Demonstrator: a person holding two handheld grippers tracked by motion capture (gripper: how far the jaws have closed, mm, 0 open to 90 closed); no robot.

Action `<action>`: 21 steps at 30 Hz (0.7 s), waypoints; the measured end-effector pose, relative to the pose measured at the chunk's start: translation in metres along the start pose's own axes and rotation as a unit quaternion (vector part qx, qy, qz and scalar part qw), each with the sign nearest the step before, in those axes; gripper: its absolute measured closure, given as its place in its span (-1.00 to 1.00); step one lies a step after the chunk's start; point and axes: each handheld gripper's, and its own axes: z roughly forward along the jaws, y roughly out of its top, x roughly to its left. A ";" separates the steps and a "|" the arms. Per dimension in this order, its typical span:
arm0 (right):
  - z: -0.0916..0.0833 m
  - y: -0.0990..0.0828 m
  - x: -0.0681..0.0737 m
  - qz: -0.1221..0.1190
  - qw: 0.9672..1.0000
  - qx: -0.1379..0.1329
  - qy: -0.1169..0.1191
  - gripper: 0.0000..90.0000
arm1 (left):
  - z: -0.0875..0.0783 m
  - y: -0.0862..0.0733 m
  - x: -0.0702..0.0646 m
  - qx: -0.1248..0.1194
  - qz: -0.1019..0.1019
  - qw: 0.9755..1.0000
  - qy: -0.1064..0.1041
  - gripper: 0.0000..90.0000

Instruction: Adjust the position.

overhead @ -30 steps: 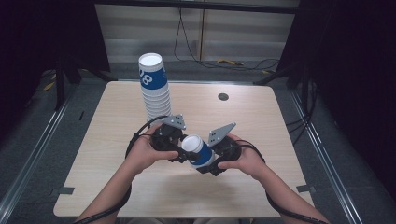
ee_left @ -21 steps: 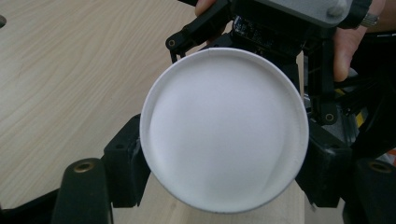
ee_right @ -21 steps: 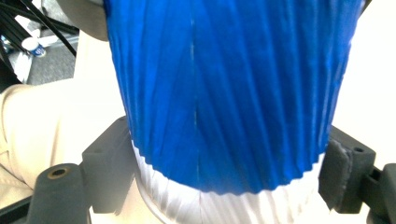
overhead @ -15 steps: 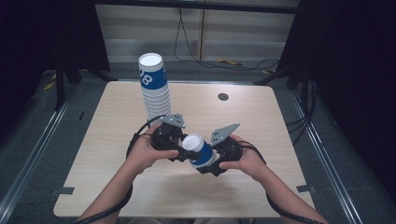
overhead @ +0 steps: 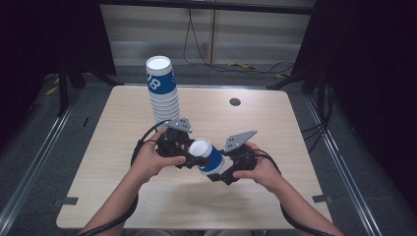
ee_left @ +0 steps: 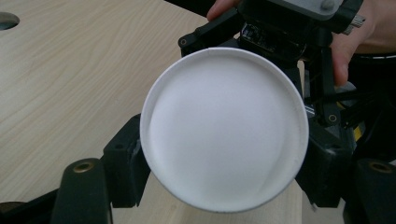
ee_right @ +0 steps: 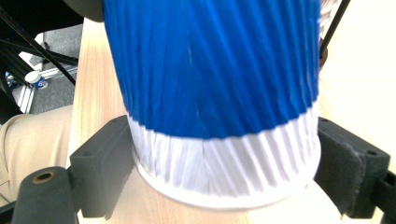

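Pale wood forms the bench (overhead: 113,162), and over its middle, nearer the front edge than the back, the two grippers meet on one paper cup (overhead: 209,156), blue with white ends, lying tilted between them. In the high view the left gripper (overhead: 187,158) comes in from the left side and the right gripper (overhead: 219,172) from the right, each in a hand; a tall stack of cups (overhead: 162,93) stands behind the left hand toward the back edge, and a small dark hole (overhead: 235,102) sits in the bench top farther right.

The left gripper view adds what the high view cannot: the cup's round white end (ee_left: 224,128) faces the camera, with the left gripper's jaws clenched against its sides, one pad at the lower left and one at the right. Behind the cup, the right gripper's body and some fingers (ee_left: 343,46) show at the top right.

The right gripper view shows the cup's ribbed blue wall (ee_right: 210,65) and its white band from close up. The right gripper's jaws have just been opening; the cup sits between them, the left pad close against the white band and the right pad beside it, and whether they press is hard to tell.

The cup's upper part is cut off in the right gripper view, and in the high view the jaw tips are hidden by cup and hands.
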 end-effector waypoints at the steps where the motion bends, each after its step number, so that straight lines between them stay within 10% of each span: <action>1: -0.001 0.000 0.000 -0.002 1.000 -0.001 -0.002 -0.70 | -0.001 0.001 0.000 0.004 0.002 1.000 0.002 -0.35; 21: -0.009 -0.004 0.000 0.000 0.999 -0.036 -0.011 -0.71 | 0.000 -0.002 0.002 0.003 -0.005 1.000 0.003 -0.35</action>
